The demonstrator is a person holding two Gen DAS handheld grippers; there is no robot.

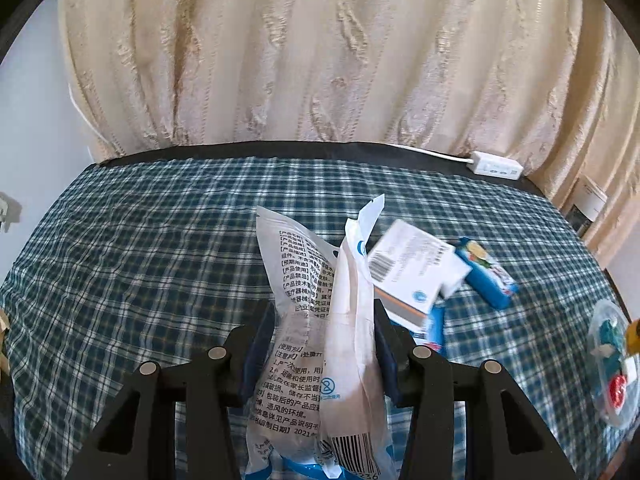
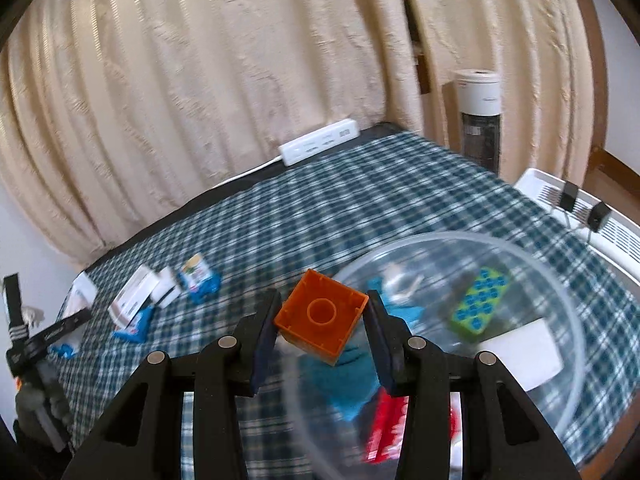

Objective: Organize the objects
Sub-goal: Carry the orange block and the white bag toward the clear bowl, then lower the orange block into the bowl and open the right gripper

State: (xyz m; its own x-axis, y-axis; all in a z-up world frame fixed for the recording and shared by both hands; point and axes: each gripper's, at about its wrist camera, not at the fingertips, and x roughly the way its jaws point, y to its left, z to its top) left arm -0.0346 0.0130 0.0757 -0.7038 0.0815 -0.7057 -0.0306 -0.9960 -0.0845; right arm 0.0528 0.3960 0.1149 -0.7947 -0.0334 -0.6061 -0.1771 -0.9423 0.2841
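Two hand-held grippers mid-sort: left (image 1: 324, 344) clamps a bag (image 1: 320, 320); right (image 2: 322, 322) carries a brick (image 2: 322, 316), likely next into the bowl (image 2: 576, 320).

Orange building brick (image 2: 322, 316), hollow underside facing the camera, tilted, clamped above the clear bowl's (image 2: 576, 320) near rim. Crumpled white printed plastic bag (image 1: 320, 340), upright, clamped above the checked cloth's (image 1: 140, 240) near edge.
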